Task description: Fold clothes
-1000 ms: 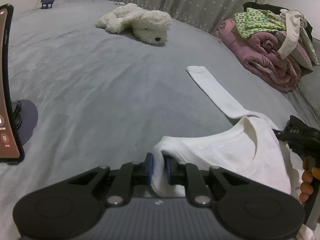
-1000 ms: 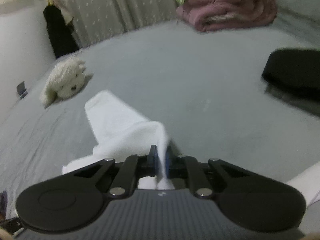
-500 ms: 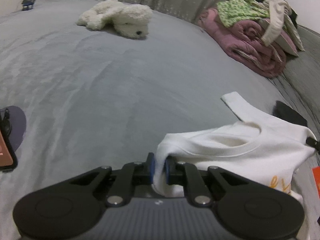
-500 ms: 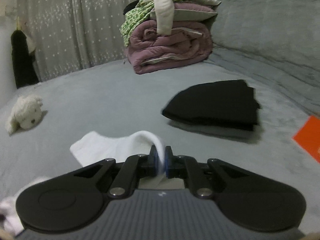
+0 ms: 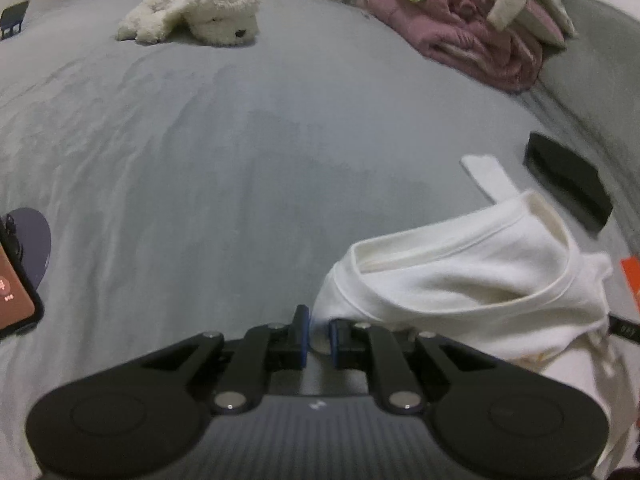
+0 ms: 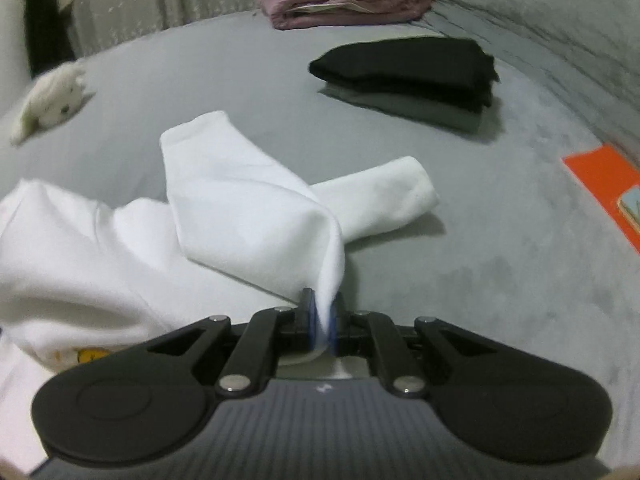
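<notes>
A white long-sleeved shirt (image 5: pixel 460 276) with a ribbed collar and a yellow print lies bunched on the grey bed. My left gripper (image 5: pixel 319 334) is shut on its shoulder edge, low at the centre of the left wrist view. My right gripper (image 6: pixel 324 320) is shut on another edge of the white shirt (image 6: pixel 248 216); cloth drapes up and left from its jaws. Two sleeves cross ahead of it, one sleeve end (image 6: pixel 400 192) lying flat to the right.
A folded black garment (image 6: pixel 408 68) (image 5: pixel 568 184) lies on a grey one ahead. A pink blanket pile (image 5: pixel 472 36) sits far right. A white plush dog (image 5: pixel 200 12) lies far back. A phone on a stand (image 5: pixel 12 276) is at left. An orange card (image 6: pixel 608 184) lies right.
Both grippers have carried the shirt across the bed, toward the black garment. The sleeves have swung and now lie crossed ahead of the right gripper. Both grips held.
</notes>
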`<state>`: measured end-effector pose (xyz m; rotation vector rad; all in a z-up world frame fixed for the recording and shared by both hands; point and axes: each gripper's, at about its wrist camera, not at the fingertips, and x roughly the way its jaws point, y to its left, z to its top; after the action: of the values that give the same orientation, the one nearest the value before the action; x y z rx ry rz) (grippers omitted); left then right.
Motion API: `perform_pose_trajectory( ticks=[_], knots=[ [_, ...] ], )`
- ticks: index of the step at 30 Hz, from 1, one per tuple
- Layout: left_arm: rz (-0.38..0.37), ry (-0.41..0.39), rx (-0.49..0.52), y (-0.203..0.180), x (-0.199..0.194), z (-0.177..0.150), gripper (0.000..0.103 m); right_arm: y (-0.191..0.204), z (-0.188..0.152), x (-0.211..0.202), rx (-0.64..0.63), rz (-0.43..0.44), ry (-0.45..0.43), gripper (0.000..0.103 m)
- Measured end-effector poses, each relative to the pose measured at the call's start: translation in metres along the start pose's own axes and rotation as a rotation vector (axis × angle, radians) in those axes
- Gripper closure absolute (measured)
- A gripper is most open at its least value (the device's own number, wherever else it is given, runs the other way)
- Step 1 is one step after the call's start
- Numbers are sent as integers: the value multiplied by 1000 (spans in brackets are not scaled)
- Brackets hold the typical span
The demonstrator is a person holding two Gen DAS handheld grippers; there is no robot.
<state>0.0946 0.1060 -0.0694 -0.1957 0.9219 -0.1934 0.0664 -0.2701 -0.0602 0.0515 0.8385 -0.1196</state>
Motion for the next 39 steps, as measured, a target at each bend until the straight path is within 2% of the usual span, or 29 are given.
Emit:
perform_pose_trajectory(
  ticks=[2, 6, 7, 14, 21, 24, 29, 30, 32, 33, 34, 37, 39],
  knots=[
    [9, 3, 13, 0, 1, -1, 91, 1, 5, -7, -17, 10, -3, 90],
    [4, 0, 9, 2, 1, -2, 88, -7, 20, -27, -26, 51, -75, 47],
    [4, 0, 11, 2, 1, -3, 88, -8, 25, -31, -27, 76, -94, 45],
    [2, 8, 24, 2, -2, -3, 86, 20, 49, -30, -138, 244, -153, 45],
    [4, 12, 15, 2, 0, -2, 85, 58, 59, 0, -231, 418, -104, 45],
    [8, 12, 8, 1, 2, 0, 85, 69, 60, 11, -258, 466, -80, 45],
    [7, 12, 2, 0, 4, 1, 85, 80, 51, 17, -257, 496, -67, 45],
    [5, 12, 0, 1, 4, 2, 85, 81, 48, 17, -261, 501, -68, 46],
    [-3, 13, -5, 3, 4, 3, 85, 84, 42, 14, -278, 511, -71, 63],
    [-6, 13, -7, 4, 4, 3, 85, 85, 39, 12, -288, 519, -72, 78],
    [-10, 12, -7, 4, 3, 2, 85, 86, 36, 10, -300, 514, -80, 87],
    [-15, 8, -6, 5, 3, 2, 85, 89, 26, 0, -323, 477, -135, 97],
    [-13, 4, -1, 5, 3, 0, 85, 88, 22, -7, -316, 453, -186, 97]
  ],
)
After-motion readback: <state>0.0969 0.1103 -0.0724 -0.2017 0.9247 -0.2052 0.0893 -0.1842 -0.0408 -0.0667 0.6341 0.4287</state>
